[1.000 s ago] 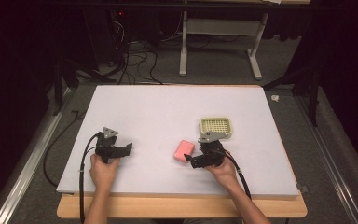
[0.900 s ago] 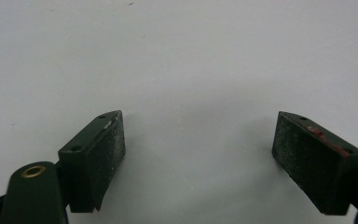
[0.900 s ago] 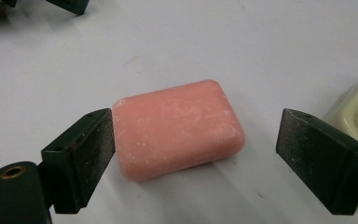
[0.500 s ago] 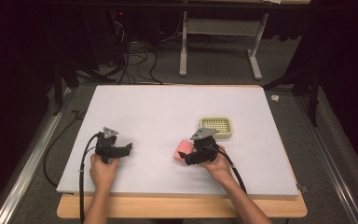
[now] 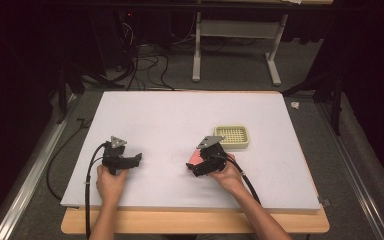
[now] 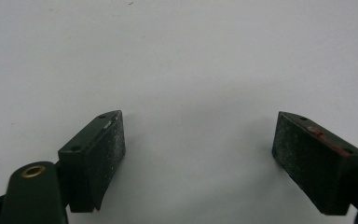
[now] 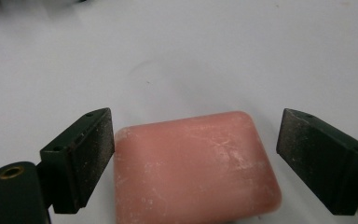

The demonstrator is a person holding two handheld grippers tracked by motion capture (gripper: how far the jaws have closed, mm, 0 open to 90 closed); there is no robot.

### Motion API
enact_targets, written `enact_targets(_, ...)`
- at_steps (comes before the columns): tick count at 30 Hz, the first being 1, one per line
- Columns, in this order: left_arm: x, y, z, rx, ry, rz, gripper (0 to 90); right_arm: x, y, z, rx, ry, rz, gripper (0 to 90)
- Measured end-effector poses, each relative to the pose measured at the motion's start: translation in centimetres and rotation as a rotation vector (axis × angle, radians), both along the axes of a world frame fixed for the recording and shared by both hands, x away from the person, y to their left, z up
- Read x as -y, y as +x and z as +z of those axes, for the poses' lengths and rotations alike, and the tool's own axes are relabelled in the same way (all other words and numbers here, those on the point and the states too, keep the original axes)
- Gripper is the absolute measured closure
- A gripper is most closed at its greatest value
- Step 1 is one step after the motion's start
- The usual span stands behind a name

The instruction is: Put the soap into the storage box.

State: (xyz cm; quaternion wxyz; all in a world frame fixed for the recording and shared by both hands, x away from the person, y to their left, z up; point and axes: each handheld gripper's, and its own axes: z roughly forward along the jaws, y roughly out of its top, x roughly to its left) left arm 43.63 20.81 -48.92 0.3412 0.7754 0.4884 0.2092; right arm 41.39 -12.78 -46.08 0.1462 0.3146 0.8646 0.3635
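Nearest to us, at the front edge of the desk (image 5: 145, 107), our two hands hold the tools. The left hand-held gripper (image 5: 130, 161) rests on the white surface where it was a second ago; its jaws stand wide apart with only bare desk between them, so it holds nothing. The change is on the other side: the right hand-held gripper (image 5: 196, 168) has moved to the left and a little toward us within the last second, and it has come over the pink soap bar (image 7: 193, 170), which a second ago lay free just to its left. Now the bar lies between the open jaws; the left jaw is touching or almost touching its edge, while the right jaw is still apart from it. We judge that the reach is finished and the closing has not yet begun. The bar lies flat on the desk, a rounded rectangle of dull pink, with pale scuffs and whitish marks on its top face. Farther back, just beyond the right hand, stands a small cream tray (image 5: 231, 137) with a grid of holes, probably the place for the soap.
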Motion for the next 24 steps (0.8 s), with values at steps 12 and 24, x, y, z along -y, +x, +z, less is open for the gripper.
enact_targets(12,0.0,0.0,0.0,-0.002,0.0,0.0,17.5,-0.6,0.6,-1.1,-0.044,-0.03,-0.001,11.5)
enact_targets(24,0.0,0.0,0.0,-0.002,0.0,0.0,17.5,-0.9,0.6,-2.0,-0.067,-0.058,-0.026,11.7)
